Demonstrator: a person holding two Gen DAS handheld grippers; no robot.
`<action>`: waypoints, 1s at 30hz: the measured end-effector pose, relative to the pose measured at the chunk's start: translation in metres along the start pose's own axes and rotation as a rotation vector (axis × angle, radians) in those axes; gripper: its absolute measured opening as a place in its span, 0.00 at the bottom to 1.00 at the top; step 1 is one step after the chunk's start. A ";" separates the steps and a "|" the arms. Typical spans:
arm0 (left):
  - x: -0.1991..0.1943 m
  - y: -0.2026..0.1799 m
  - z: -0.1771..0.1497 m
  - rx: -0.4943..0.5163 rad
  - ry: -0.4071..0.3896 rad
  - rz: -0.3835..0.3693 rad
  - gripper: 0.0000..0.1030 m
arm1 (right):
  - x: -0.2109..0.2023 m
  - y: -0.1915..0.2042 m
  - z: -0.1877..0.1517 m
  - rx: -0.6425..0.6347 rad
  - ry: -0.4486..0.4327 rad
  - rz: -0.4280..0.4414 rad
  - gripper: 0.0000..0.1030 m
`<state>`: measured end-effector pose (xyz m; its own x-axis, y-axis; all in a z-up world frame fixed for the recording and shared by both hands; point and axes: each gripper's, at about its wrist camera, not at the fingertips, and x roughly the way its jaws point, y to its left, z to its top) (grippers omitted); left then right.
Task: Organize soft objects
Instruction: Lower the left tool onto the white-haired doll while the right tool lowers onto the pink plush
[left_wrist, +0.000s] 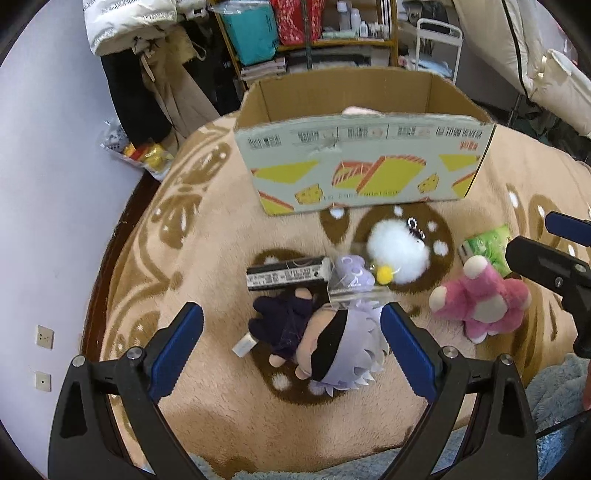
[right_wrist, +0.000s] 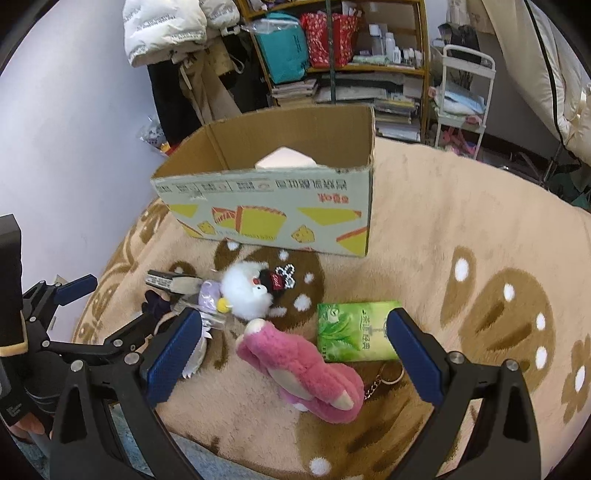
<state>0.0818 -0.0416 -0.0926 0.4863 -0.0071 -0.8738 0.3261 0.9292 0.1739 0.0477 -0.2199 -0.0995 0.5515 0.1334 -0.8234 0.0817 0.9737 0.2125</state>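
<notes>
Closest to me, the left gripper (left_wrist: 291, 350) hangs with its jaws spread wide, empty, one blue pad on either side of a doll (left_wrist: 325, 343) with pale lilac hair, a black blindfold and dark clothes. The doll lies on its back on a tan blanket (left_wrist: 207, 258) with brown patterns, touching neither pad.

The right gripper (right_wrist: 295, 354) is likewise released and holds nothing. Between its fingers lies a pink bear (right_wrist: 306, 369), stretched out on the blanket, with a small key chain (right_wrist: 384, 380) showing just beside it. A green packet (right_wrist: 354, 330) lies flat against the bear's far side, near the right pad.

A little farther on, just past the doll's feet, sits a dark flat box (left_wrist: 288, 273) with a label along its edge. Next to it is a small purple toy (left_wrist: 352, 273) in clear wrapping with a yellow pompom (left_wrist: 384, 275), and touching that a white fluffy toy (right_wrist: 247, 291) with a dark patch and a beaded bow on top.

Beyond all these stands an open carton (right_wrist: 273, 206) printed with yellow cheese wedges, upright on the blanket. Something pale (right_wrist: 286, 158) pokes above its near wall from inside; I cannot tell what.

Behind the carton, a shelf (right_wrist: 369, 66) crammed with bags, bottles and books stands against the back, with a white puffy coat (right_wrist: 166, 29) hanging to its left.
</notes>
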 end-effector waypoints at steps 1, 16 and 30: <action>0.004 0.000 0.000 -0.004 0.018 -0.010 0.93 | 0.002 -0.001 0.000 0.002 0.008 0.001 1.00; 0.039 -0.012 -0.001 0.012 0.165 -0.073 0.93 | 0.026 -0.003 -0.001 0.002 0.090 -0.004 1.00; 0.070 -0.024 -0.008 0.033 0.288 -0.068 0.93 | 0.047 0.006 -0.006 -0.041 0.161 0.015 0.89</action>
<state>0.1016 -0.0619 -0.1620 0.2133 0.0403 -0.9761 0.3786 0.9177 0.1207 0.0692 -0.2070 -0.1402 0.4121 0.1727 -0.8946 0.0382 0.9777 0.2064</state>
